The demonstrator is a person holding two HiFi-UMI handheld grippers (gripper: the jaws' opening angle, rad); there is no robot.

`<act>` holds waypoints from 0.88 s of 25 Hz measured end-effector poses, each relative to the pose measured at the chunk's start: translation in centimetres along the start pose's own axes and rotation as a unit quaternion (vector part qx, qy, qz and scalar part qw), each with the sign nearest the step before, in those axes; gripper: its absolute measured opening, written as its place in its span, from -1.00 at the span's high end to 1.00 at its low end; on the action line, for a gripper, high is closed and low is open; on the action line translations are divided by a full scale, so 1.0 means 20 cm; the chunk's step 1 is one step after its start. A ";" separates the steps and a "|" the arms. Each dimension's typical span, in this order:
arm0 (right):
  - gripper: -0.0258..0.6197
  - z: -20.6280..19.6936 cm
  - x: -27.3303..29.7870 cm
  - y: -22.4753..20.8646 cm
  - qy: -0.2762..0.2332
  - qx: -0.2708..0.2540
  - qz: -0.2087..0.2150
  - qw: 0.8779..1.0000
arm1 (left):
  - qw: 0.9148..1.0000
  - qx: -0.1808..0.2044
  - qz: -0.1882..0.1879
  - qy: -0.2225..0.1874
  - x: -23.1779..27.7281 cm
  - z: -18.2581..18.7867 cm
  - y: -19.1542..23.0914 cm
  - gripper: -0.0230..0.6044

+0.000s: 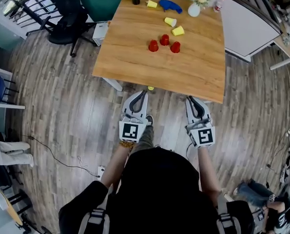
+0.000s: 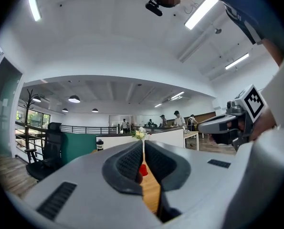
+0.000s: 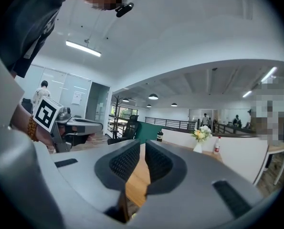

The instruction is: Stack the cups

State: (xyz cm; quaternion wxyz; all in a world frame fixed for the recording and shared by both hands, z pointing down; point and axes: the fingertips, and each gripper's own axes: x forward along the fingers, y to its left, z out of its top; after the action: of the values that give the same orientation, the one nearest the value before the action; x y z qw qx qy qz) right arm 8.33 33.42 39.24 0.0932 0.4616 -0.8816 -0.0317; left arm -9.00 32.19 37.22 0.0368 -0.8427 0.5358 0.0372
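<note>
Left gripper (image 1: 143, 93) clenched empty, right gripper (image 1: 192, 99) barely parted, both short of the table's (image 1: 130, 57) near edge; red cups (image 1: 164, 43) stand mid-table, straight ahead.

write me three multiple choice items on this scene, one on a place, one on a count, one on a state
1. Where on the table is the vase of flowers?
A) near the far right corner
B) near the near left corner
C) dead centre

2. How many red cups are on the table?
A) one
B) three
C) five

3. What state is the left claw in?
A) wide open
B) shut on a red cup
C) shut, nothing in it

Answers:
1 A: the head view shows the vase by the far right corner.
2 B: three red cups cluster near the table's middle.
3 C: in the left gripper view its jaws meet with nothing between them.
</note>
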 end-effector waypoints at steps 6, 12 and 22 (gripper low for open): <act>0.77 0.00 0.30 -0.07 0.015 0.001 -0.001 1.000 | 1.000 -0.019 -0.012 0.020 0.15 -0.11 0.22 0.83; 0.76 -0.05 0.47 -0.18 0.032 0.003 -0.016 0.999 | 0.999 -0.022 -0.037 0.019 0.36 -0.16 0.27 0.83; 0.72 -0.27 0.78 -0.55 0.060 0.022 -0.013 0.998 | 0.997 -0.014 -0.029 0.069 0.76 -0.36 0.36 0.83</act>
State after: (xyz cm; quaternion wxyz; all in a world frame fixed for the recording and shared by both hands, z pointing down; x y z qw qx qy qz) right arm 9.61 14.59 45.14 0.1349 0.4764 -0.8687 0.0143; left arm -8.93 14.78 42.69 -0.0108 -0.8590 0.5117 -0.0142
